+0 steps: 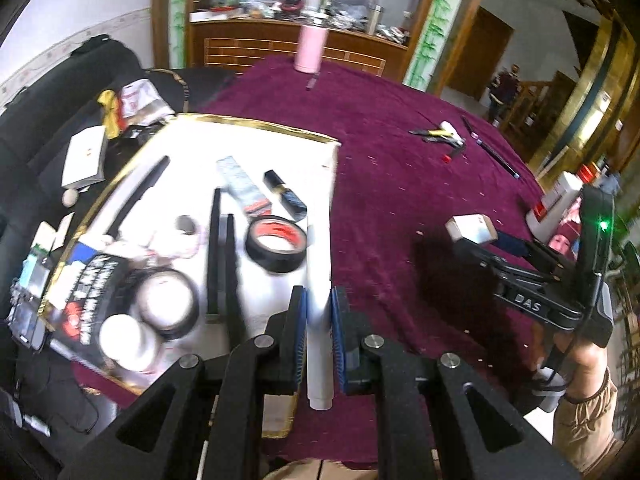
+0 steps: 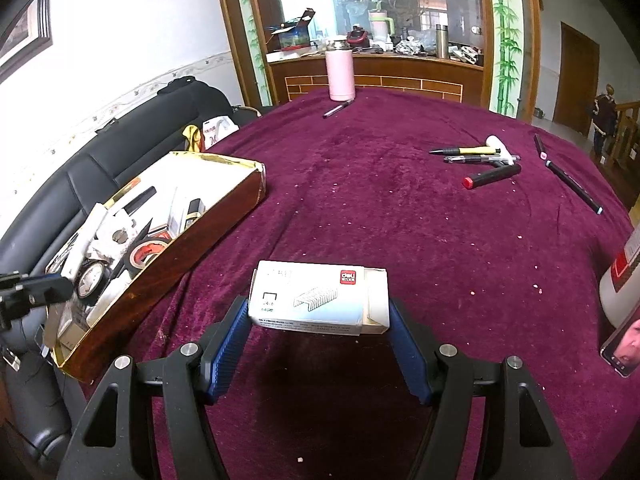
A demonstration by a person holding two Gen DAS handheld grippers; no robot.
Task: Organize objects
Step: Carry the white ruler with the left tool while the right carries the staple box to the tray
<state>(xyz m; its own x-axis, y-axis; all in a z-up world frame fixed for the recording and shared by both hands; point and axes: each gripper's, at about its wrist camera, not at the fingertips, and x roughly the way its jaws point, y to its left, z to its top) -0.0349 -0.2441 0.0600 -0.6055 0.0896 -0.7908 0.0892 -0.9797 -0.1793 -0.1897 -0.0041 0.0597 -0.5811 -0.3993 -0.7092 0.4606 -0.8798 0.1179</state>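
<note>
The left tool pinches a white pen-like tube between its 2 blue pads, the tube running lengthwise through the grip with its blunt end sticking out toward the camera. It hangs over the right-hand wall of the gold-rimmed box that sits at the table's left edge. Inside the box lie a roll of black tape with a red core, a black tube with a gold band, 2 black sticks and a round white tin.

The right tool grips a white staple box by its 2 short ends, pads pressed to each end, above the purple cloth of the table near its front edge, right of the gold-rimmed box.

Farther out, toward the right edge, lies a cluster of pens and markers. At the far edge stands a pink bottle with 1 pen just beside it.
</note>
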